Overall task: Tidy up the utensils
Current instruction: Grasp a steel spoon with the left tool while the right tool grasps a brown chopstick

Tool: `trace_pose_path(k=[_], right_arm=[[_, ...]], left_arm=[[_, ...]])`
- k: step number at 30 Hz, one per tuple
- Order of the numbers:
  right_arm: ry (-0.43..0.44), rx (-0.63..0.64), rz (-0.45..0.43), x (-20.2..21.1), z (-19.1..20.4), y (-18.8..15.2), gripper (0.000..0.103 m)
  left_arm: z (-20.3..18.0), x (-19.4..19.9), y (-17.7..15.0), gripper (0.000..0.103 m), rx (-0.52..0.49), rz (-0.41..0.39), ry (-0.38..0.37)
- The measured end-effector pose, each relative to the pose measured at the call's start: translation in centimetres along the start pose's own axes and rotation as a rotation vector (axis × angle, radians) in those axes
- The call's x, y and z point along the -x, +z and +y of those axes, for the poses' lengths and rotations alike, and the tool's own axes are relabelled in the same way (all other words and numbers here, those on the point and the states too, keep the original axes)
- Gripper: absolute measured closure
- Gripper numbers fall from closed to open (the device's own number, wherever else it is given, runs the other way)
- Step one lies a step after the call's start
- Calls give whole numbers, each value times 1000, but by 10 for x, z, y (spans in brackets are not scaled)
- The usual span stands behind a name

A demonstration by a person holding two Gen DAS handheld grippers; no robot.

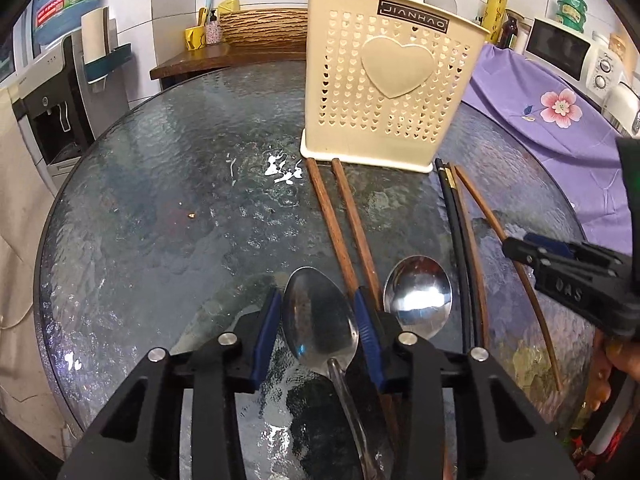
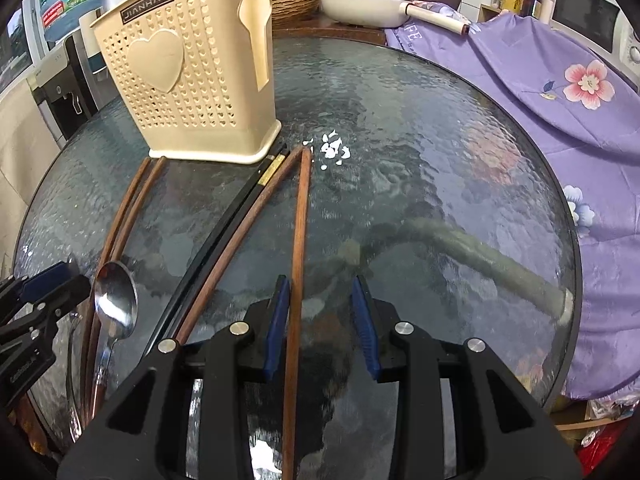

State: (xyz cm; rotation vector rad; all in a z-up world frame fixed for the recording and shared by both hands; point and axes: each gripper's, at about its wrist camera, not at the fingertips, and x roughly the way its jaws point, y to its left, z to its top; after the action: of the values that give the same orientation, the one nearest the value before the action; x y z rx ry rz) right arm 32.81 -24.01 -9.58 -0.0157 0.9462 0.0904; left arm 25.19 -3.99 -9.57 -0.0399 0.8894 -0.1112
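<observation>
A cream utensil holder (image 1: 384, 80) with heart cut-outs stands on the round glass table (image 1: 160, 208); it also shows in the right wrist view (image 2: 192, 80). My left gripper (image 1: 318, 320) is open, its jaws either side of a steel spoon's bowl (image 1: 318, 316) lying on the table. A second spoon (image 1: 418, 296) lies just right of it. Two brown chopsticks (image 1: 344, 232) lie between them, and black chopsticks (image 1: 456, 224) further right. My right gripper (image 2: 322, 316) is open around a brown chopstick (image 2: 298, 240) lying on the glass.
A purple flowered cloth (image 2: 560, 92) covers something at the table's right edge. White flecks (image 2: 334, 148) lie on the glass near the holder. A water dispenser (image 1: 52, 92) stands left, a microwave (image 1: 560, 46) back right, and a white pan (image 2: 360, 6) behind the table.
</observation>
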Motion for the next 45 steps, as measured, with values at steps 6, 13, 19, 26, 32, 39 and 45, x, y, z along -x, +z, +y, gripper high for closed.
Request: trace_pose_path(k=[6, 13, 19, 26, 32, 39, 45], right_arm=[[7, 8, 18, -19, 6, 27, 70], [6, 7, 36, -39, 12, 52, 70], [-1, 18, 50, -46, 18, 63, 70], [-5, 18, 54, -50, 19, 66, 70], [-3, 21, 39, -53, 18, 68, 70], [7, 33, 24, -50, 22, 62, 83], [16, 28, 13, -48, 16, 61, 95]], left_arm=[[9, 0, 2, 67, 24, 11, -40], [20, 0, 6, 67, 32, 17, -57], [23, -9, 16, 67, -25, 34, -38], [20, -8, 16, 53, -27, 17, -1], [19, -10, 9, 61, -8, 27, 43], [9, -11, 9, 66, -36, 24, 47], [8, -6, 16, 66, -57, -2, 32]])
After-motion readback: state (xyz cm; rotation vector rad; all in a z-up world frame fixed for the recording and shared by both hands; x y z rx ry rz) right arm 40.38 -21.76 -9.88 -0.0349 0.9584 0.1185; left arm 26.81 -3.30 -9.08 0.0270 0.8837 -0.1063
